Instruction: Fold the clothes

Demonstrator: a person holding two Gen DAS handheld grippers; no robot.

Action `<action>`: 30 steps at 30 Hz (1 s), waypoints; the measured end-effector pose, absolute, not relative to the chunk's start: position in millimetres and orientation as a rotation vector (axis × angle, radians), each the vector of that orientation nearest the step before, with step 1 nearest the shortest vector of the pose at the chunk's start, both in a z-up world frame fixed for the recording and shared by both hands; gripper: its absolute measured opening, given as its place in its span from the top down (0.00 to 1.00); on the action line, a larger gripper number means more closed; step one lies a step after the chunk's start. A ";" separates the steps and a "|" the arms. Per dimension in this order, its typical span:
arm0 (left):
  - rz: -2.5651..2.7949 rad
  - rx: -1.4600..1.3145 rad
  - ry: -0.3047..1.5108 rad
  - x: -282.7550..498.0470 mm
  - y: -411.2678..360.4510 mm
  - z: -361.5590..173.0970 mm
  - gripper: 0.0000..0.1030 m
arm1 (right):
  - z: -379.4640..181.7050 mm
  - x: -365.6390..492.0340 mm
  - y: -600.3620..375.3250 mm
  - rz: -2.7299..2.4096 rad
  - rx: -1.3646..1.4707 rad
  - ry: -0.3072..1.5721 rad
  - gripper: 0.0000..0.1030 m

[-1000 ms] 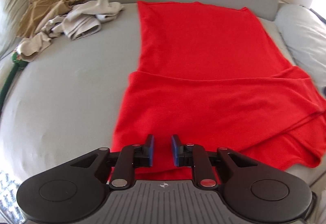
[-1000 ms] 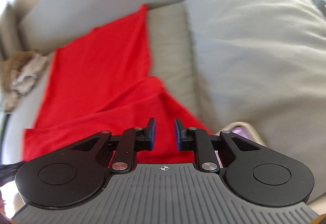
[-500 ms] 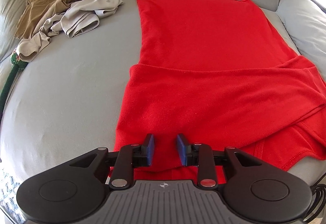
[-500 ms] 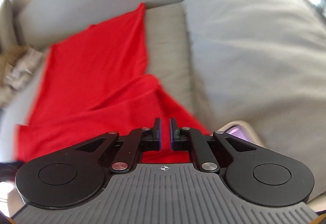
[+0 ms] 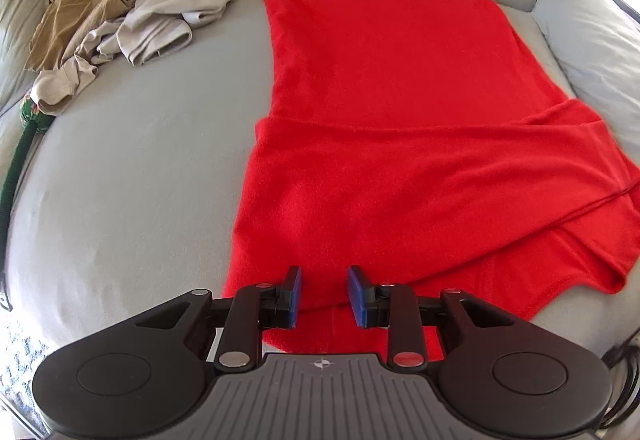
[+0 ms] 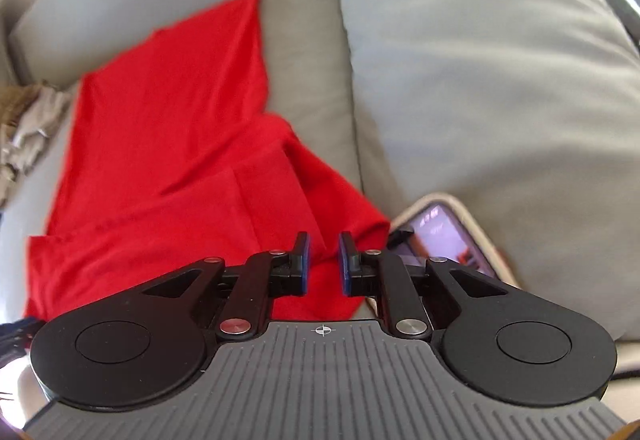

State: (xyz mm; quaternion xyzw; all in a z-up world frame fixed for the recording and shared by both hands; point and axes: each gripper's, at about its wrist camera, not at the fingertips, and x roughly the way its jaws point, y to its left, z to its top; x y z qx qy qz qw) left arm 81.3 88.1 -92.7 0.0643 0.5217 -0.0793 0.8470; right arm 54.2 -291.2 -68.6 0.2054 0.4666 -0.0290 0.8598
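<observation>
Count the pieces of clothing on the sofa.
3 at least: the red garment spread flat, and a tan garment and grey garment crumpled together far left; that pile may hide more.

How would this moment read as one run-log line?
left gripper: open | right gripper: open | red garment: partly folded, flat on sofa

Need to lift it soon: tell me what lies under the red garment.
The red knit garment lies spread on the grey sofa cushion, its near part folded over itself. Whatever sits between cloth and cushion is covered and cannot be seen.
</observation>
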 end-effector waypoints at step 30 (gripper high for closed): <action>-0.022 -0.149 0.990 403.1 117.4 -118.9 0.50 | -85.3 351.2 -326.6 -0.017 0.531 0.957 0.52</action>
